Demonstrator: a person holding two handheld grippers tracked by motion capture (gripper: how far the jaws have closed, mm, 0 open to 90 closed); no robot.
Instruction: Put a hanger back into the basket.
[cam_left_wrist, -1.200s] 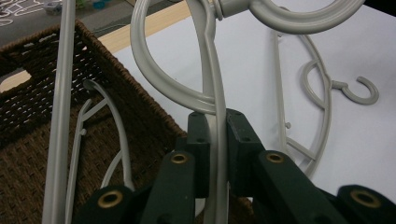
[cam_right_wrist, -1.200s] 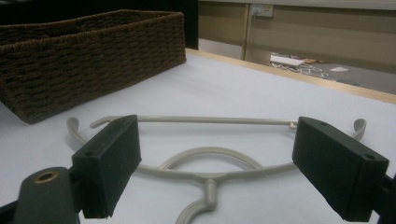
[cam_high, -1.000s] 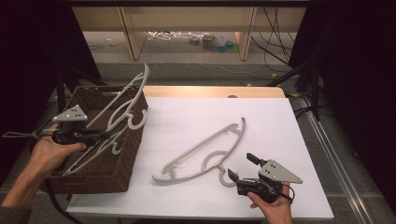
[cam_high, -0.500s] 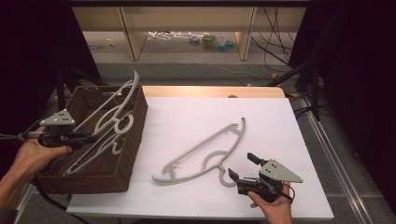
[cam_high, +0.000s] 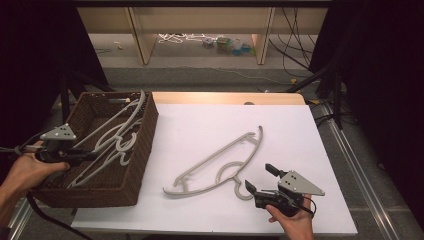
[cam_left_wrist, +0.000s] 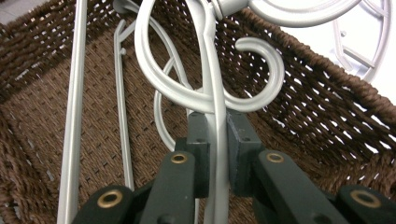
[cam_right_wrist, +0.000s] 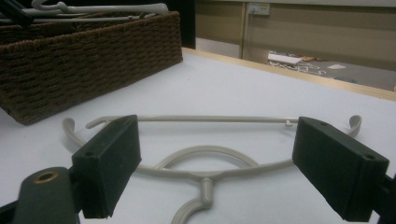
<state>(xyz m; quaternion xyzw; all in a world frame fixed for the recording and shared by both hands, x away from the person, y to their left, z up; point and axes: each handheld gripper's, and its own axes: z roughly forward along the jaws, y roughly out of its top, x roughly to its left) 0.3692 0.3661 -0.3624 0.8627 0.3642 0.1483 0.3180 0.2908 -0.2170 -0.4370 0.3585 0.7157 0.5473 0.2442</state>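
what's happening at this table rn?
A person is putting grey plastic hangers into a brown wicker basket at the table's left. The left gripper is shut on a hanger and holds it inside the basket, where at least one more hanger lies. The right gripper is open, jaws wide, near the hook of the hanger on the white table, which lies flat and is not yet gripped.

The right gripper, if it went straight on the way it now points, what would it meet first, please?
Most likely the hook of the grey hanger lying on the white table: the right gripper stands open and the hook lies centred just ahead of it, though depth is hard to judge.
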